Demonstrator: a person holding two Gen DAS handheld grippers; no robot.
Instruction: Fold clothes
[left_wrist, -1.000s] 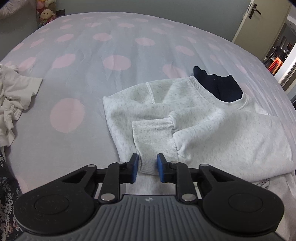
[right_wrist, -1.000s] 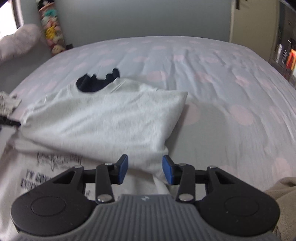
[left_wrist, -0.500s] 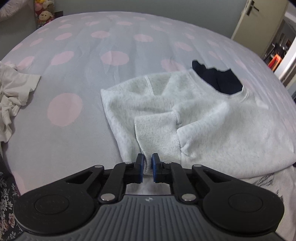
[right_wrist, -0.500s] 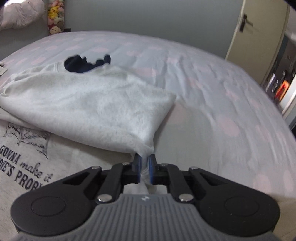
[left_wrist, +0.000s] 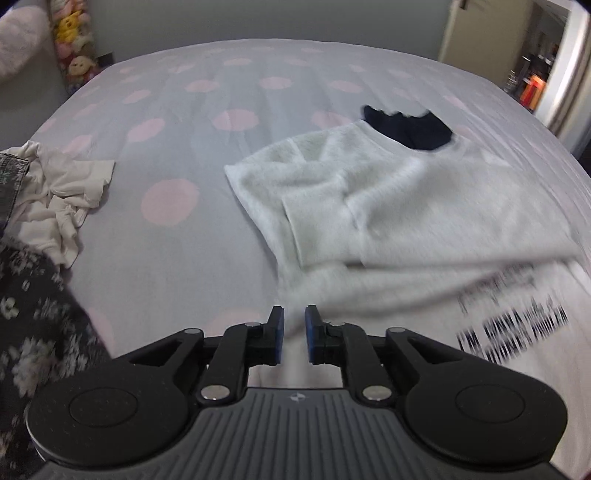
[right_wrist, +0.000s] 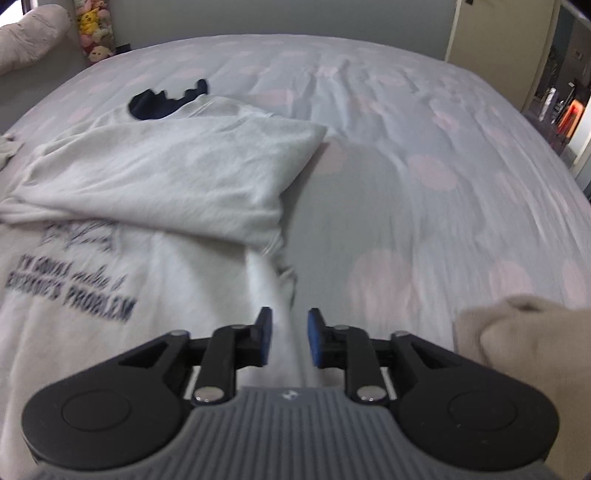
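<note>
Left hand-held gripper opening over sweatshirt, crumpled white garment well aside

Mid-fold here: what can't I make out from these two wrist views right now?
- Printed slogan on the light grey sweatshirt: motion-blurred in the left wrist view.
- Dark navy garment: mostly hidden beneath the sweatshirt's collar.
- Beige fabric lump: cut off by the right wrist view's edge.
- Floral dark cloth: blurred, cropped at the left edge.

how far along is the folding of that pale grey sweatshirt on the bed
Partly done. Done: the pale grey fleece sweatshirt has its top half and a cuffed sleeve folded over the printed front. In hand: nothing gripped; the left gripper and right gripper are both opening, with only its lower fabric between the fingers. Left: folding up the lower part, then the crumpled white garment.
</note>
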